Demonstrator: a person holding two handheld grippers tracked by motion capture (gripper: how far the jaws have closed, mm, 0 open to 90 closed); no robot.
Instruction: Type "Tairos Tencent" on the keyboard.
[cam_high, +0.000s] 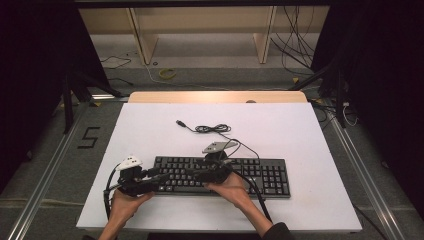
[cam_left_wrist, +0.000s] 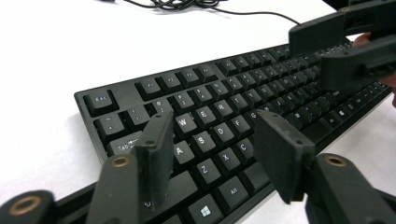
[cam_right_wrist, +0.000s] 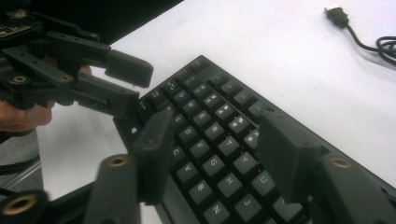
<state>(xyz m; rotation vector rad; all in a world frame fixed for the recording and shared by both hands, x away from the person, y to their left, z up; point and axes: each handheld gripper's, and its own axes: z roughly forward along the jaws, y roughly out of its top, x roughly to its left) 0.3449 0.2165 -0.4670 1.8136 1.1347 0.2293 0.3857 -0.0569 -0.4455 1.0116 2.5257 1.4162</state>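
High view: black keyboard (cam_high: 222, 176) is seen near the white table's (cam_high: 150, 130) front edge, both grippers, left (cam_high: 159, 176) and right (cam_high: 197, 176), held jaws-wide over its left keys, nothing gripped, its coiled cable (cam_high: 212, 128) lying behind.

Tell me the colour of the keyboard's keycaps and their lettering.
The keyboard has black keycaps with white lettering, clearest in the left gripper view.

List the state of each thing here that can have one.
Keyboard: flat on the table, not gripped.
Cable: partly coiled, plug lying loose, unplugged.
Left gripper: open above the keys.
Right gripper: open above the keys.
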